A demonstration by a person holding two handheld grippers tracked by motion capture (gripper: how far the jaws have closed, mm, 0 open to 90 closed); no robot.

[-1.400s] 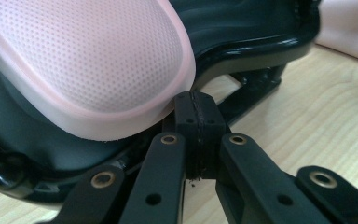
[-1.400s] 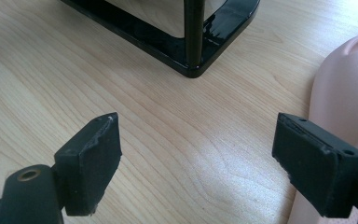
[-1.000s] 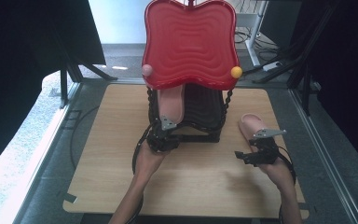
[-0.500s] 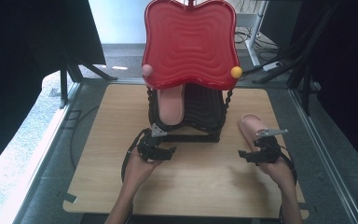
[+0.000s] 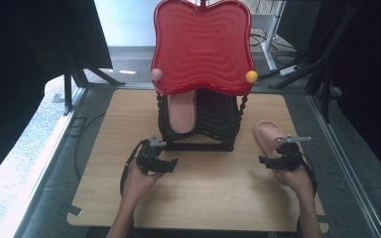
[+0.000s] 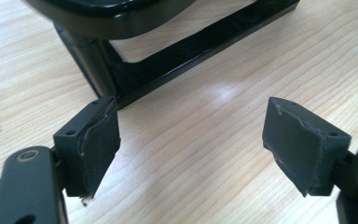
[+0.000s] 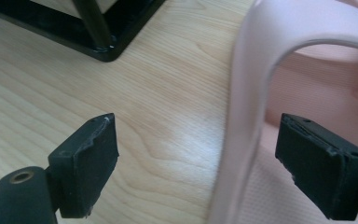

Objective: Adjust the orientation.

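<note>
- Pink slipper [image 5: 269, 136] lies flat on the wooden surface [image 5: 208, 193], to the right of a black rack [image 5: 198, 119], with its open end towards me.
- My right claw [image 5: 265, 159] sits at the near end of that slipper. In the right gripper view its jaws stand wide apart, with the slipper's pink strap [image 7: 242, 93] between them; one pad is inside the slipper's opening and the other is over bare wood. Neither pad presses on the strap, so this claw is open and grips nothing.
- A second pink slipper [image 5: 181, 111] rests sole-up inside the black rack, under a large red tray [image 5: 202, 47] with wavy ridges that stands tilted on top of the rack.
- A small pink ball [image 5: 156, 75] sits at the tray's lower left edge and a small yellow ball [image 5: 251, 76] at its lower right edge.
- My left claw [image 5: 171, 162] rests low over the surface, just in front of the rack's left front corner. Its jaws have just been opening and now stand wide, with only bare wood between them, so it holds nothing.
- In the left gripper view the rack's black base bar [image 6: 191, 51] runs across just beyond the left claw's pads.
</note>
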